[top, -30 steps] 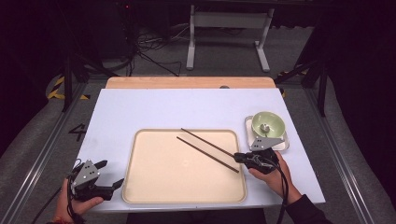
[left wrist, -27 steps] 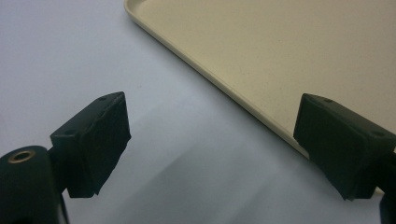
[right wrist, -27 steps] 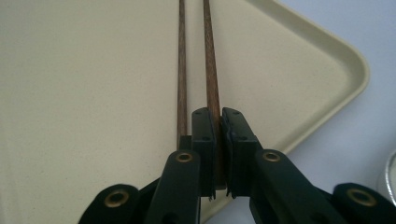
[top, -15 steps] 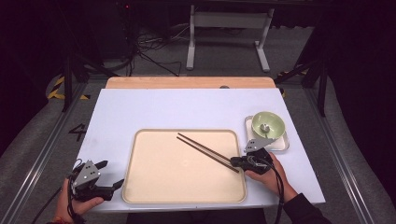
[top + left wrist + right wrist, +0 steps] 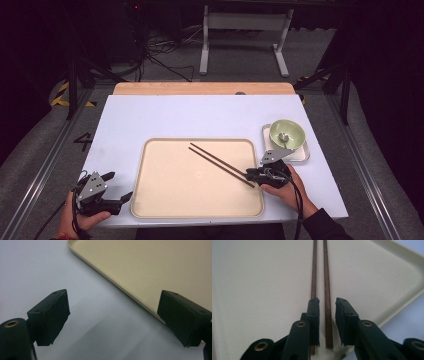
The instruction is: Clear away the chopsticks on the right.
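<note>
R gripper [image 5: 251,174] sits at the tray's [image 5: 150,200] right edge, near its front right corner, pointing left over the tray. Jaws have just been opening; now a narrow gap, not pressed together. In the right gripper view [image 5: 327,315] one chopstick [image 5: 327,290] runs up the gap betw. the two pads w/ a sliver of space to the right pad, so pads aren't pinching it. The 2nd chopstick [image 5: 313,272] lies just beside it, passing under/behind the left pad; can't tell if that pad touches it.

Chopsticks [image 5: 220,164] lie flat on the tray, side by side & nearly parallel, slanting from about the tray's middle near its far edge down to the right edge, near ends at the R gripper.

L gripper [image 5: 122,197] is on the desk [image 5: 200,115] just off the tray's front left corner, held in the left hand [image 5: 82,217]. Jaws spread wide, nothing betw. them. In the left gripper view [image 5: 113,315] bare desk and the tray's rim [image 5: 120,285] show in the gap; right pad sits over the rim, touching or not unclear.

Green bowl [image 5: 287,134] on a small white tray [image 5: 303,155] near the desk's right edge, just beyond the R gripper.
</note>
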The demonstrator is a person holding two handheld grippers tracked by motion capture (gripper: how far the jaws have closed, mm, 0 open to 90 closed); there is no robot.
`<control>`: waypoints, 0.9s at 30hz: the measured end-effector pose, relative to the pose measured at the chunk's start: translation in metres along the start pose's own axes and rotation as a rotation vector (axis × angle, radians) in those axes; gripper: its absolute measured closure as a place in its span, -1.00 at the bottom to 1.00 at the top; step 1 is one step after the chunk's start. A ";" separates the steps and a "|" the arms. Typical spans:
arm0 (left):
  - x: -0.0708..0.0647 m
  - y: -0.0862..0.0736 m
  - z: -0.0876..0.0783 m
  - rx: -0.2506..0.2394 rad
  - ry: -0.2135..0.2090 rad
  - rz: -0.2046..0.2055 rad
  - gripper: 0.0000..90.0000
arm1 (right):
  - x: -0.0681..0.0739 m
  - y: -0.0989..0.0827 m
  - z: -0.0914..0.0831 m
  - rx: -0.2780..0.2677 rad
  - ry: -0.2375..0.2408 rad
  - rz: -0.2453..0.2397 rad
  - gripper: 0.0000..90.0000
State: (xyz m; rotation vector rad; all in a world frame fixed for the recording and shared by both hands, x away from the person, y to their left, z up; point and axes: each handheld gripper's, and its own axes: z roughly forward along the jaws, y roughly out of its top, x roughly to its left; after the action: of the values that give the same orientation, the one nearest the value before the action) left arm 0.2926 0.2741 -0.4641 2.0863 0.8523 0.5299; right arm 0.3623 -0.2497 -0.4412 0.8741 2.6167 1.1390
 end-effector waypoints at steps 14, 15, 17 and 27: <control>0.000 0.000 0.000 0.002 -0.002 -0.002 -0.74 | 0.024 0.072 0.055 0.001 -0.054 -0.142 0.11; 0.000 -0.001 0.000 0.003 -0.002 -0.002 -0.74 | 0.024 0.077 0.062 0.009 -0.053 -0.141 0.11; 0.001 -0.001 0.000 0.003 -0.004 -0.004 -0.74 | 0.024 0.085 0.075 0.040 -0.046 -0.156 0.11; 0.001 -0.001 0.001 0.001 -0.008 -0.005 -0.74 | 0.014 0.096 0.102 0.119 -0.073 -0.129 0.50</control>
State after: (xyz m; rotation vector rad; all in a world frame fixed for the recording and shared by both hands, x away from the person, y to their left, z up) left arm 0.2933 0.2749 -0.4653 2.0854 0.8535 0.5177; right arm 0.4303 -0.1266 -0.4431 0.7404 2.6601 0.9105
